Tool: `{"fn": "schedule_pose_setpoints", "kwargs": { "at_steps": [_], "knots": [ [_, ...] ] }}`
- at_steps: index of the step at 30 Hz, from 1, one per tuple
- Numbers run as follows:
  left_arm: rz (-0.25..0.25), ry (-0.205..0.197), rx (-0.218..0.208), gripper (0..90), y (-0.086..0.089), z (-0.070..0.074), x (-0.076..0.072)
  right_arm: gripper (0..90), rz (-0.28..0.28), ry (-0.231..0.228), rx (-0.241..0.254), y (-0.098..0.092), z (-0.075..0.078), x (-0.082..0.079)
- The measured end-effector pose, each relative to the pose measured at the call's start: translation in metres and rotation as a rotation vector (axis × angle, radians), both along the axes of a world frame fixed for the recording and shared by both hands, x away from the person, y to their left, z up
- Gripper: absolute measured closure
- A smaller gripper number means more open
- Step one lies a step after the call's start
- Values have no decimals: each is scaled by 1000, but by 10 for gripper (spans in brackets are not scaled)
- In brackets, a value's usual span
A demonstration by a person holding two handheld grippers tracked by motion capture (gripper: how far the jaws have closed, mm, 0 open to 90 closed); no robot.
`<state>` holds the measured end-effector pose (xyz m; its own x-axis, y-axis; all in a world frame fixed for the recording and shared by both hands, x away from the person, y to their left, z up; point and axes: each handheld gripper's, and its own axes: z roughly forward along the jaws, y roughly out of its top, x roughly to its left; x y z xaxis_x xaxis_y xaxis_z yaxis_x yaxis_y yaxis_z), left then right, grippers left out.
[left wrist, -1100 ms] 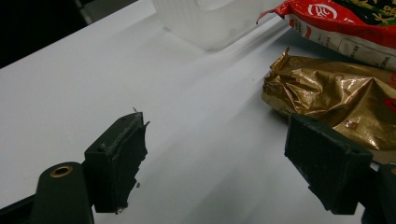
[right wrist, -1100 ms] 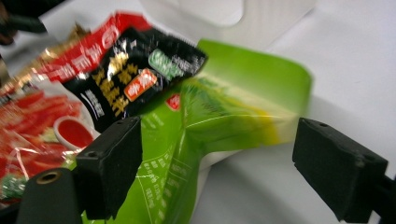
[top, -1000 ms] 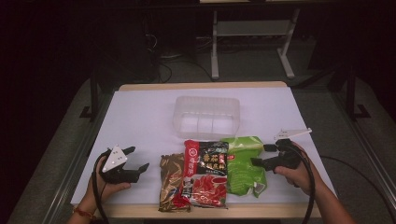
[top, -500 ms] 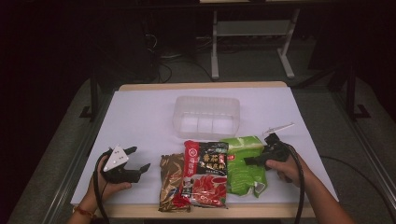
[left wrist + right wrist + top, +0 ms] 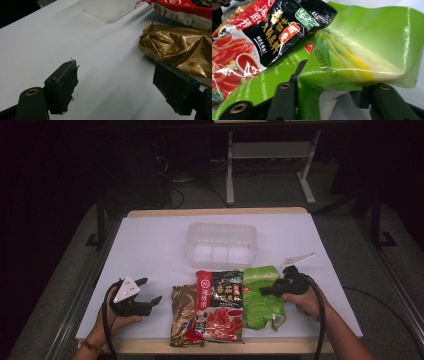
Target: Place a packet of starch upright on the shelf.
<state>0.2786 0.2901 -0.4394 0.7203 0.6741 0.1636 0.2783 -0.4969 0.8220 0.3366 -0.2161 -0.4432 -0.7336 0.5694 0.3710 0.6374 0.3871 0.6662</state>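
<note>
Green packet [image 5: 372, 47], creased and glossy, is clamped by the right gripper [image 5: 329, 95], whose jaws have just been closing; a printed date code is seen. Left gripper [image 5: 115, 87] is held apart.

On the worktop [image 5: 150, 245] three packets lie side by side along the near edge: the foil packet [image 5: 182, 312] leftmost, the noodle packet [image 5: 220, 307] overlapping it, the snack bag [image 5: 260, 295] rightmost, partly under it. The plastic tub [image 5: 221, 245] sits just behind them
</note>
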Motion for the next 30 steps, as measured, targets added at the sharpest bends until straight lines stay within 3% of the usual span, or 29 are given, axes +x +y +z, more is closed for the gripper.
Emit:
{"fn": "schedule_pose_setpoints", "kwargs": {
  "at_steps": [4, 12, 19, 21, 24, 30],
  "knots": [
    [-2, -1, 3, 196, 0, -1, 0, 643, 0, -38, -24, 4, 6, -7],
    [5, -4, -8, 196, 2, 0, -1, 695, -26, -125, -64, 2, 21, -19],
    [-3, -1, -12, 195, 0, 0, -1, 712, -83, -202, -53, -10, 37, -31],
    [-2, 0, -10, 195, 0, 1, -1, 715, -80, -213, -28, -12, 43, -34],
    [3, -1, -16, 195, 1, 1, -1, 719, -87, -255, -38, -12, 51, -39],
    [3, 0, -21, 196, 2, 1, -1, 722, -88, -282, -33, -10, 57, -43]
  ]
}}
